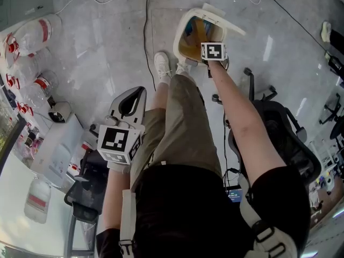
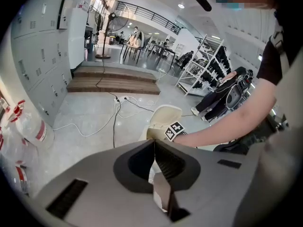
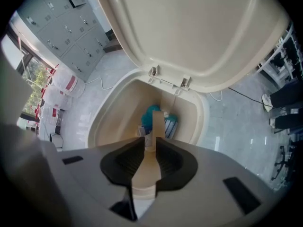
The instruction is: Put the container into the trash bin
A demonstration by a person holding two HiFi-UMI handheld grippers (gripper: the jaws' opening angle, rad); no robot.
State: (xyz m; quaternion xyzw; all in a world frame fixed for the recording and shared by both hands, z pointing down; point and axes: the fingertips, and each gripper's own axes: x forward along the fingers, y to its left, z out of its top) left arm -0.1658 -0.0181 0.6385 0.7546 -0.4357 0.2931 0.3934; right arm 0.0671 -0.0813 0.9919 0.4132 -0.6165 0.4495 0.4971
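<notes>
Container (image 3: 147, 113) lies at the bottom of the trash bin (image 3: 105, 122), teal and blue-white against the cream wall, so I judge the drop made. My right gripper (image 3: 150, 145) hangs straight down over the mouth with its jaws apart and nothing between them. My left gripper (image 2: 154, 145) waits at 8 o'clock by my hip, jaws together and empty. The main risk is the lid (image 3: 189, 27), which stands open at 12 o'clock just above my right gripper. My shoe (image 1: 183, 66) sits at the bin's base, and if it is what holds the lid up, lifting it too soon would bring the lid down on the jaws. Pulling back at a slant could also knock the rim and shift the bin. A cable (image 1: 146, 31) runs along the floor at 11 o'clock close to my other shoe (image 1: 162, 66), and I could snag it stepping away. An office chair (image 1: 274, 122) crowds my right elbow at 3 o'clock. Water jugs (image 1: 32, 36) stand well apart at 10 o'clock
</notes>
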